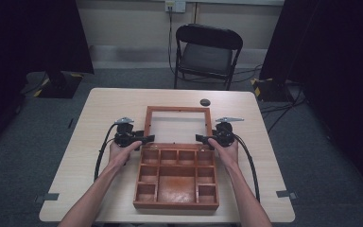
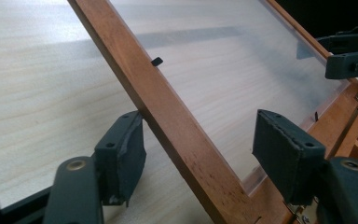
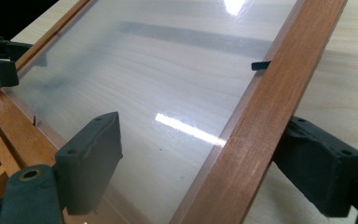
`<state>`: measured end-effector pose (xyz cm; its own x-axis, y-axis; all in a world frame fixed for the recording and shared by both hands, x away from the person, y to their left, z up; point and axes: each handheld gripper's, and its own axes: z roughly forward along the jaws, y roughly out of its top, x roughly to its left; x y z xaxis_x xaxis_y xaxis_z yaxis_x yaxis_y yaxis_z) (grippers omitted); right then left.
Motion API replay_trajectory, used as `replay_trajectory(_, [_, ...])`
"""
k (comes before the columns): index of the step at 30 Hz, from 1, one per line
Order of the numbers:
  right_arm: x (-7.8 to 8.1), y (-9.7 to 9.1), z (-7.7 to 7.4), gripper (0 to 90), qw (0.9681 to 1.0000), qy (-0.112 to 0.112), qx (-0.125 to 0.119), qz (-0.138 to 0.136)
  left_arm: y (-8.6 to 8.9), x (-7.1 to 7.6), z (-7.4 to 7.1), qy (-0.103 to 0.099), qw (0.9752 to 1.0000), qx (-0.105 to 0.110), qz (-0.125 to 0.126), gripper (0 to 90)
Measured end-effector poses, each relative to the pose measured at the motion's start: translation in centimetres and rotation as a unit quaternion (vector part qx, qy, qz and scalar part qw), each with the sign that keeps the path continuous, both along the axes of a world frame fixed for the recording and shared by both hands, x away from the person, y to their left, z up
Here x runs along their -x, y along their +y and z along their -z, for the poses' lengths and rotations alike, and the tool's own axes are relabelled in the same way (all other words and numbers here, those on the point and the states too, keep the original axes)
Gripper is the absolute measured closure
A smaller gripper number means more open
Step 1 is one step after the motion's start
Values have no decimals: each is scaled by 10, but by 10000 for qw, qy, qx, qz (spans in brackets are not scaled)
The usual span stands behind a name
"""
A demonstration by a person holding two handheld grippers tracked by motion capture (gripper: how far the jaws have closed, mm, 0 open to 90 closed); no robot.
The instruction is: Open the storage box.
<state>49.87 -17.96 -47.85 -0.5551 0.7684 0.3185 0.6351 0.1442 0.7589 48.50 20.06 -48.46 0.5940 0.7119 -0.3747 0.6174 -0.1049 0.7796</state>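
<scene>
Reddish-brown wooden box [image 1: 176, 182] on pale woodgrain table [image 1: 99, 142], black chair [image 1: 207, 54].

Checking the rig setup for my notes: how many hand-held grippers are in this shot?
2. The left hand-held gripper straddles the left rail of the box's opened glass lid; the right hand-held gripper straddles its right rail. None seems hidden.

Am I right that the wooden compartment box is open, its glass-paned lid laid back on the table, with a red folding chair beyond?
Not quite: the folding chair is black, as the high view shows. The wooden compartment box is open, its glass-paned lid laid back.
</scene>
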Motion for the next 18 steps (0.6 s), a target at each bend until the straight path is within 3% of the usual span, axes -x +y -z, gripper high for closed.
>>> replay_trajectory(5, [0, 0, 1, 150, 10000, 3, -24, 11, 0, 0, 0, 17, 10000, -2, -9, 317])
replay_trajectory(7, [0, 0, 1, 137, 10000, -1, -22, 26, -1, 1, -1, -135, 9997, -215, -42, 316])
replay_trajectory(9, [0, 0, 1, 130, 10000, 15, 60, 71, -1, 1, -2, -144, 9996, -259, -26, 317])
replay_trajectory(12, [-2, -4, 8, 130, 9995, 286, -143, 57, -2, 2, -4, -164, 9996, -227, -2, 315])
replay_trajectory(18, [-3, -6, 10, 135, 9991, 362, -200, 62, -1, 2, -2, -115, 9997, -231, 11, 312])
